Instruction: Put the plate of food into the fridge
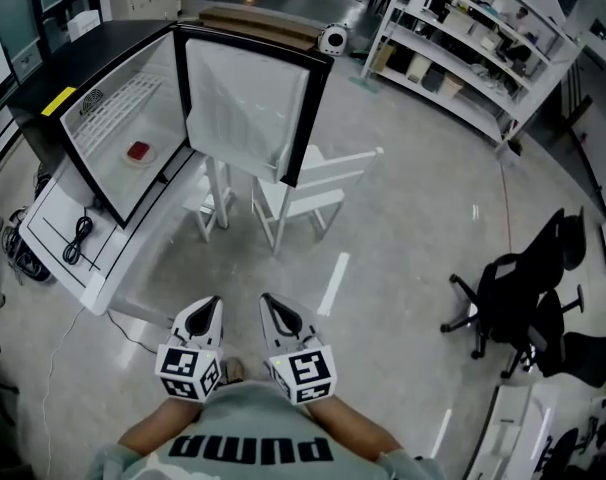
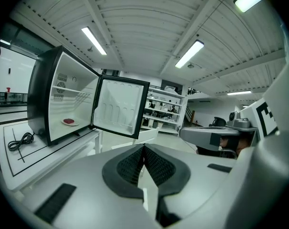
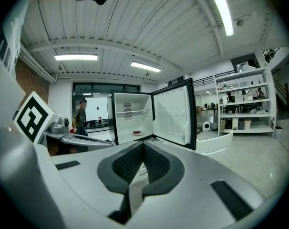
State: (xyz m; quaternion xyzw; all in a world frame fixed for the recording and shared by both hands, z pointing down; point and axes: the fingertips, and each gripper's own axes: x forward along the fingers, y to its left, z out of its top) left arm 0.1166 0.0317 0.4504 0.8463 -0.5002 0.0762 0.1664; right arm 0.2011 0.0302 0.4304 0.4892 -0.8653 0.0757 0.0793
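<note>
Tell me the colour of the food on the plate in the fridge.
Red food on a white plate; the head view shows it best.

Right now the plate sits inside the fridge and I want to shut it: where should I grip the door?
Grip the fridge door by its free vertical edge, the one farthest from the hinged side, coming from the right. The door stands swung wide, so that dark edge is exposed with open floor beside it.
</note>
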